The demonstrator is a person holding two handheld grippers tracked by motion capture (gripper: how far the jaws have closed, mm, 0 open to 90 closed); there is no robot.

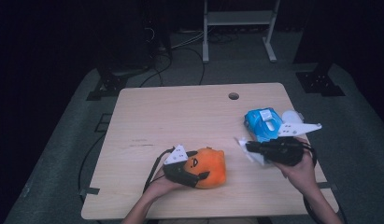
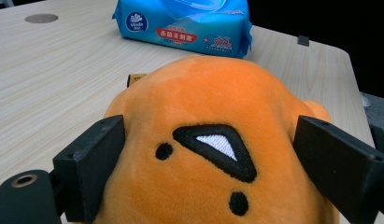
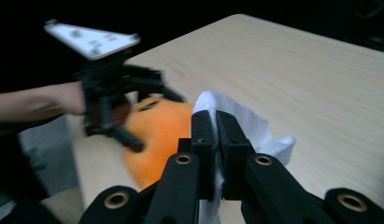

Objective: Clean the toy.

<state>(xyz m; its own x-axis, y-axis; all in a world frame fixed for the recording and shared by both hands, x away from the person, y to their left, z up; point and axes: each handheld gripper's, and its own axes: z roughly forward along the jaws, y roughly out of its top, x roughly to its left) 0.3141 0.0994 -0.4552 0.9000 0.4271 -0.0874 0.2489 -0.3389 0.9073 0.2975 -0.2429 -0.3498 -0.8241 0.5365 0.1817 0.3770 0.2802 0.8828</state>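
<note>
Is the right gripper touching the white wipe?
Touching. The right gripper view shows the right gripper with its fingers pinched on the white wipe, whose sheet sticks out between and beyond them.

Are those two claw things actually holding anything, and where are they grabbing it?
Yes. The left gripper clasps the orange plush toy by its two sides. The right gripper pinches a white wet wipe near its edge, jaws shut on it.
</note>
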